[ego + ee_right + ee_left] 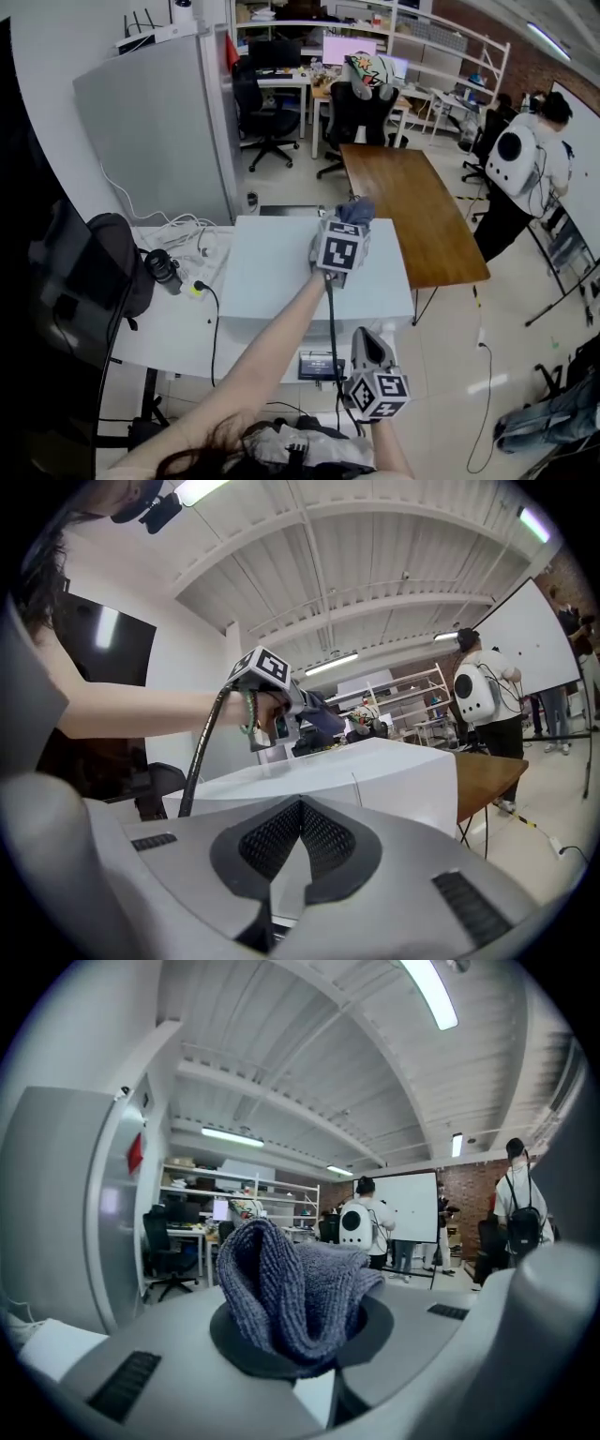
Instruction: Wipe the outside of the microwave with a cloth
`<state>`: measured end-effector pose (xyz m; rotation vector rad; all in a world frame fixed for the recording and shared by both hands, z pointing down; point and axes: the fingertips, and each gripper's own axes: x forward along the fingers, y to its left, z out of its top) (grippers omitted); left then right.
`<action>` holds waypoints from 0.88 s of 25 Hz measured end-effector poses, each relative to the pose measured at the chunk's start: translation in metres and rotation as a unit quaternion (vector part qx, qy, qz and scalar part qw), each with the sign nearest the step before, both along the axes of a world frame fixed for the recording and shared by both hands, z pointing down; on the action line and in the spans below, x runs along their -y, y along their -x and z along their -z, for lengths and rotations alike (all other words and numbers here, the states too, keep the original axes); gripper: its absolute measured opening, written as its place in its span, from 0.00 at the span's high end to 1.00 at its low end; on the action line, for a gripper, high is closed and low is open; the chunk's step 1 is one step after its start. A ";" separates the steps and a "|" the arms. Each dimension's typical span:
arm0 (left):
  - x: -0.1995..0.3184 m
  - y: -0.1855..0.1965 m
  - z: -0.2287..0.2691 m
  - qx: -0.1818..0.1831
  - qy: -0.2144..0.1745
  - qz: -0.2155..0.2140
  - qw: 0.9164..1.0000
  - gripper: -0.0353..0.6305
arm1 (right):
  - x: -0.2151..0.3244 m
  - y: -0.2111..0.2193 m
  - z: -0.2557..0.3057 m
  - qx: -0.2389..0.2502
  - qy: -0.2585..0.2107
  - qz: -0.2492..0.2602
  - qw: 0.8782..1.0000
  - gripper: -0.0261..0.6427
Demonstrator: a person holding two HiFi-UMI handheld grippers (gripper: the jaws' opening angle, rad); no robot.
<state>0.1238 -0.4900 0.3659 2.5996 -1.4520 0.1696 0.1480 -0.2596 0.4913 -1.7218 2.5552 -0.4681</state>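
The white microwave (272, 277) stands on a white desk, seen from above in the head view. My left gripper (351, 223) hovers over the back right part of its top, shut on a blue-grey knitted cloth (358, 210). In the left gripper view the cloth (292, 1283) bulges up out of the shut left gripper (302, 1358). My right gripper (367, 337) is low in front of the microwave, shut and empty. The right gripper view looks past the right gripper (300, 819) to the microwave (384, 775), the left gripper (302, 705) and the cloth (325, 720).
A grey fridge (159, 131) stands behind the desk at left. A brown wooden table (412, 211) lies to the right of the microwave. A black bag (117, 258), a black cup (164, 268) and cables lie left of it. A person with a white backpack (523, 155) stands far right.
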 end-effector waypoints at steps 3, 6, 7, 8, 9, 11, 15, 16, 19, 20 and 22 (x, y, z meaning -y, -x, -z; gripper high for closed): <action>0.008 -0.029 -0.008 0.003 0.013 -0.017 1.000 0.87 | 0.003 -0.008 0.000 -0.001 0.000 -0.010 1.000 0.93; 0.013 -0.046 -0.027 0.043 0.031 -0.023 0.998 0.87 | 0.003 -0.010 -0.001 -0.004 0.001 -0.010 1.000 0.93; 0.014 -0.048 -0.035 0.056 0.039 -0.024 0.997 0.87 | 0.003 -0.010 -0.001 -0.005 0.002 -0.010 1.000 0.93; 0.015 -0.049 -0.044 0.064 0.047 -0.023 0.997 0.87 | 0.003 -0.009 -0.001 -0.004 0.001 -0.009 1.000 0.93; 0.017 -0.047 -0.052 0.063 0.053 -0.021 0.996 0.87 | 0.003 -0.007 -0.001 -0.003 0.001 -0.009 1.000 0.93; 0.023 -0.037 -0.063 0.053 0.056 -0.007 0.997 0.87 | 0.002 -0.005 -0.001 0.005 0.003 -0.006 1.000 0.93; 0.025 0.023 -0.070 0.063 0.061 0.057 0.995 0.87 | 0.000 0.007 -0.001 0.008 0.005 0.012 1.000 0.93; 0.025 0.037 -0.071 0.060 0.060 0.068 0.994 0.87 | -0.001 0.010 -0.001 0.007 0.005 0.018 1.000 0.93; 0.021 0.080 -0.068 0.060 0.057 0.101 0.991 0.87 | -0.001 0.021 0.001 0.010 0.004 0.035 0.999 0.93; 0.018 0.094 -0.067 0.061 0.057 0.113 0.990 0.87 | -0.001 0.024 0.001 0.011 0.004 0.039 0.999 0.93; 0.014 0.122 -0.067 0.055 0.061 0.134 0.988 0.87 | -0.002 0.032 0.001 0.013 0.004 0.049 0.999 0.93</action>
